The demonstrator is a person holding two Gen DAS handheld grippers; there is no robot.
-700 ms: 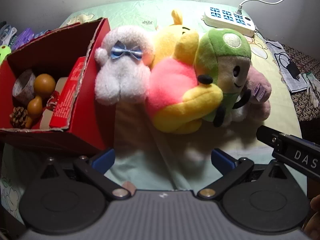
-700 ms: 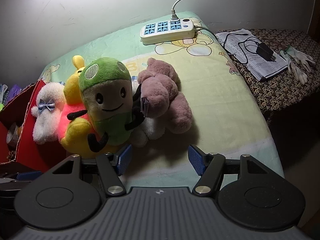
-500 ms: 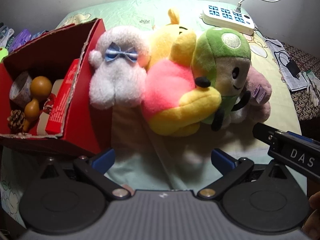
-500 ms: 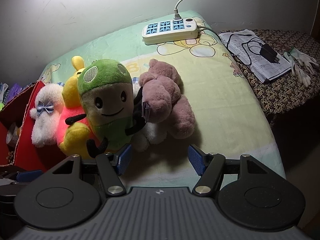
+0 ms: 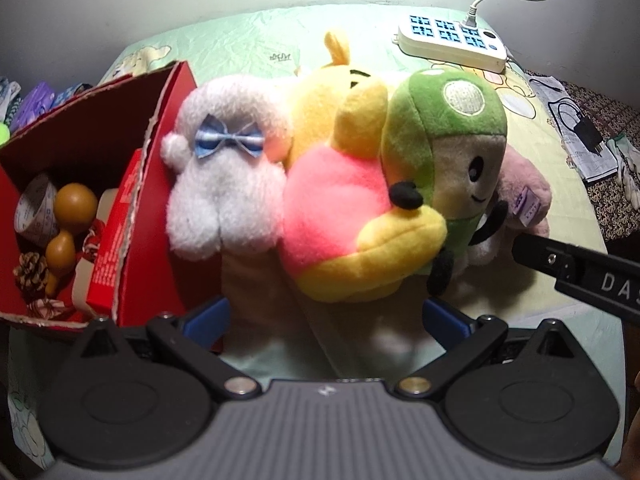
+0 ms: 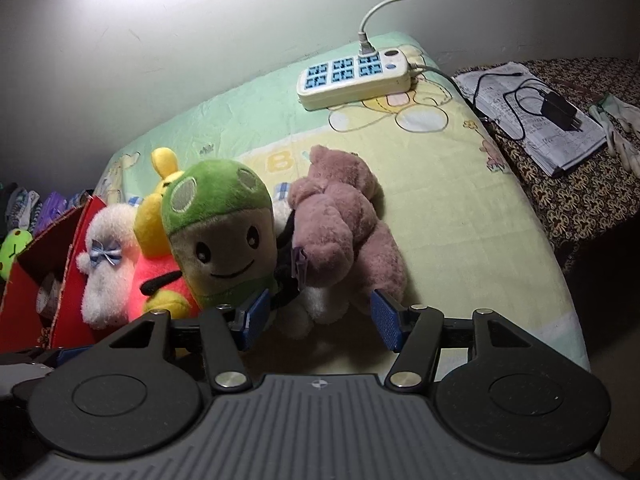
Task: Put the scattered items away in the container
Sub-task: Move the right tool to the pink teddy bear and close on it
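Toys: four soft toys are lying in a row on my bed (image 6: 460, 208), pressed close together, right beside the red box (image 5: 132, 248).
White toy (image 5: 224, 188): it is wearing a blue bow and leaning against the red box's outer wall.
Yellow bear (image 5: 340, 216): it is wearing a pink shirt and squeezing in between the white toy and the green toy.
Green toy (image 6: 220, 236): it is smiling and leaning on the yellow bear.
Pink bear (image 6: 340, 232): it is lying next to the green toy, on the far side from the box.
Red box: it is holding a pine cone (image 5: 30, 270), two brown balls and some other small things.
My left gripper (image 5: 324, 316): I am keeping its fingers wide open and holding nothing, just in front of the yellow bear.
My right gripper (image 6: 320, 320): I am holding its fingers apart around the pink bear's lower end, not squeezing it.
Power strip (image 6: 354, 76): it is sitting at the far end of the bed, well apart from the toys.
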